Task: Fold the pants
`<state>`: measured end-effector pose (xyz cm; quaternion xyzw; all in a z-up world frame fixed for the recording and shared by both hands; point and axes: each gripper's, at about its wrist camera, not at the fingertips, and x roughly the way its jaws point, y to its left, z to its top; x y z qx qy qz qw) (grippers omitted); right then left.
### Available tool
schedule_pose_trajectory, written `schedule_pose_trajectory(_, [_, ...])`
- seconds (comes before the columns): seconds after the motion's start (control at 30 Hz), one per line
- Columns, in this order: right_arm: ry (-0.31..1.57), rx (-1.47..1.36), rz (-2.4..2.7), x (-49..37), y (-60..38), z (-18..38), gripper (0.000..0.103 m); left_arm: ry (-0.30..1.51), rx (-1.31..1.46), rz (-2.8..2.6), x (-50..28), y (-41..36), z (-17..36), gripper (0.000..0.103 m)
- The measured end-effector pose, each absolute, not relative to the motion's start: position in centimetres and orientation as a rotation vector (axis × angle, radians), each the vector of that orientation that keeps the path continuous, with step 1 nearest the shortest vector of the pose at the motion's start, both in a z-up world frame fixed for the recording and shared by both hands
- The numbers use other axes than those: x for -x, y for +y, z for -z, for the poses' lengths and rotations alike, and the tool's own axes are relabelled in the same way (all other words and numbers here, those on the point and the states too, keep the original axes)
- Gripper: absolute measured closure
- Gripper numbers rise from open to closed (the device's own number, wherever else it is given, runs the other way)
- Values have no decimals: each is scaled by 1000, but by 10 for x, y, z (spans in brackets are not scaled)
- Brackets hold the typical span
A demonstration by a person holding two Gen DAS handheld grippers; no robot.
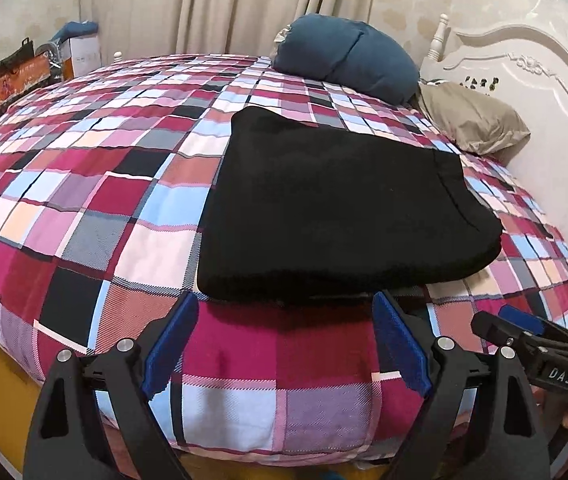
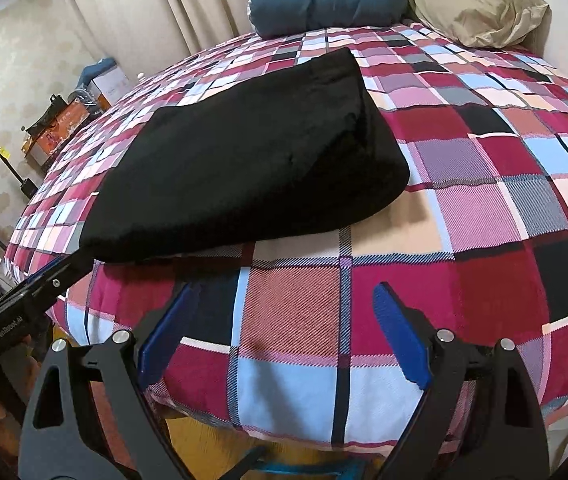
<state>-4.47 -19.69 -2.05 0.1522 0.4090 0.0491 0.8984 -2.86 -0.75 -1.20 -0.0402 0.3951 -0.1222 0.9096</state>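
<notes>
Black pants [image 1: 331, 208] lie folded into a thick flat stack on the checked bedspread [image 1: 84, 208], near the bed's front edge. My left gripper [image 1: 284, 300] stands open just short of the stack's near edge, nothing between its blue pads [image 1: 172, 340]. In the right wrist view the same pants [image 2: 252, 160] lie up and to the left, and my right gripper [image 2: 284, 292] hangs open over bare bedspread [image 2: 483, 200], empty. Each view catches the other gripper at its side: the right one [image 1: 523, 328] and the left one [image 2: 44, 276].
A dark blue bundled cushion [image 1: 347, 56] and a beige pillow [image 1: 471, 120] lie at the head of the bed by the white headboard [image 1: 523, 80]. Boxes and bags [image 1: 24, 72] stand on the floor at the far side, before beige curtains [image 1: 224, 4].
</notes>
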Motion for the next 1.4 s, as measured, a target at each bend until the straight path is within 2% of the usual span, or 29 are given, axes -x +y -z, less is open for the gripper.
schedule_pose_trajectory(1.4, [851,-327,-138,53,-195,20,13,808,50,234,35,-17,4,16])
